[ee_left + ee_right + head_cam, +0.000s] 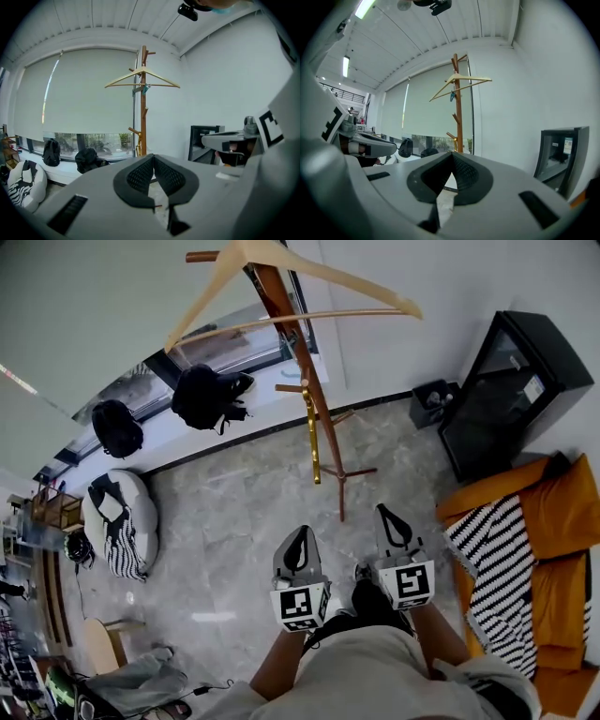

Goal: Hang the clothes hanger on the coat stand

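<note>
The left gripper [301, 535] and right gripper [385, 516] had the same build. Each had a smooth pale grey shell that tapered to a rounded tip, with two black pads [138, 178] set in a leaf-shaped opening. The pads carried a fine mesh grain on their inner faces, and their rims were plain matt black. Each shell had a narrow dark slot [68, 213] cut to one side of the pads. Behind the jaws each gripper bore a white cube [300, 607] printed with black square markers. The person wore a loose top [375, 681] in light beige-grey, its sleeves ending above the forearms.
</note>
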{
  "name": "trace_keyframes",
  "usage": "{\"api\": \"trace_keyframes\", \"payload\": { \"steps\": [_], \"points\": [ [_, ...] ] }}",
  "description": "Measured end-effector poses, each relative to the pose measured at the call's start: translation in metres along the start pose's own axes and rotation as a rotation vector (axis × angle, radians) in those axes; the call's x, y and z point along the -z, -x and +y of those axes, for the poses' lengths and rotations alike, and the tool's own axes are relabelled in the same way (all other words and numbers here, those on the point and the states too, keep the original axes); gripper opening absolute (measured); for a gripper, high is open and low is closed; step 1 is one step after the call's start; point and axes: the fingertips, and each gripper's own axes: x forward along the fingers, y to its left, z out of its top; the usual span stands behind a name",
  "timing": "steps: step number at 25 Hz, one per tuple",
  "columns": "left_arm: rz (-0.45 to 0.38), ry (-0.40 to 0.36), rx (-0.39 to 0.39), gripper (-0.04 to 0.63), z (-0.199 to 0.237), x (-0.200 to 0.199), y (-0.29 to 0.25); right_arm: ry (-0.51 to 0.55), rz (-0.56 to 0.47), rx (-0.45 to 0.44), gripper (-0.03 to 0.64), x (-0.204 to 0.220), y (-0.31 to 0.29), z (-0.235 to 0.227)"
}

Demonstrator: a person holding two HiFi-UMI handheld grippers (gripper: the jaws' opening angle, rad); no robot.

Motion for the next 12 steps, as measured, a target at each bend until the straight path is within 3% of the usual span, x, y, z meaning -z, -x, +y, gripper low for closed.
{"api": "trace_keyframes", "payload": {
  "steps": [4, 12],
  "points": [
    [-0.032, 0.015, 0.012, 0.011, -0.022, 0.0, 0.041, 0.016, 0.016, -0.003, 0.005, -0.002, 0.036, 0.018],
    [-0.073, 0.08, 0.012, 0.011, -0.027, 0.009, 0.118, 0.066, -0.031, 0.011, 0.005, -0.036, 0.108, 0.067]
  ]
}}
